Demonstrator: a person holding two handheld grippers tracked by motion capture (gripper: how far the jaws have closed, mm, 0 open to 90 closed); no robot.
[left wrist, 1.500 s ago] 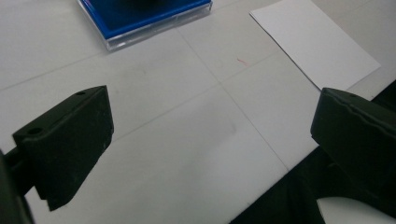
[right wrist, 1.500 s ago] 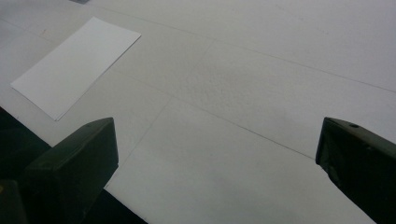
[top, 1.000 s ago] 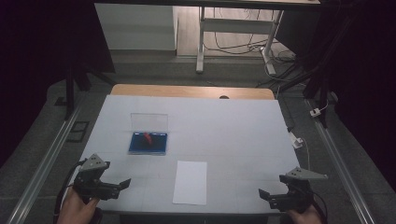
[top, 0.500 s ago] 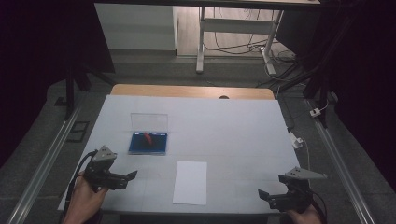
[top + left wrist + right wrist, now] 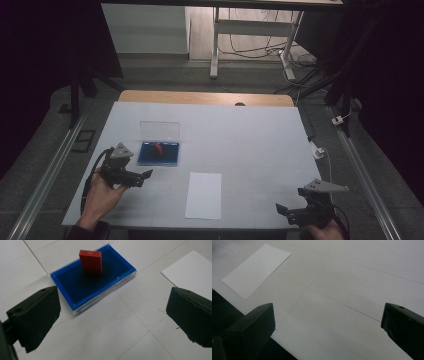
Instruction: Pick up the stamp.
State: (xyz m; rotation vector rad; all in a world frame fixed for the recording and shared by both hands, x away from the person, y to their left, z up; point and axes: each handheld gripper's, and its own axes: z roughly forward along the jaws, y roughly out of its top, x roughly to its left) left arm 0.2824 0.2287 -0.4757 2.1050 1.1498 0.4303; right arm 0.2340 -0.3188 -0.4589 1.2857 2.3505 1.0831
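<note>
A blue-lined shallow box lies on the white table, its clear lid standing open behind it. A small red block stands upright inside the box. My left gripper hovers just in front of the box's near left corner, open, nothing between its jaws. A white sheet of paper lies flat near the front edge. My right gripper is open and empty over the front right of the table.
The white table top ends close to my right gripper; the dark drop beyond the table edge appears in the right gripper view. A white plug and cable sit at the right edge. Metal rails flank the table.
My left gripper has moved forward and right from the front left corner toward the blue box. My right gripper has stayed in place.
</note>
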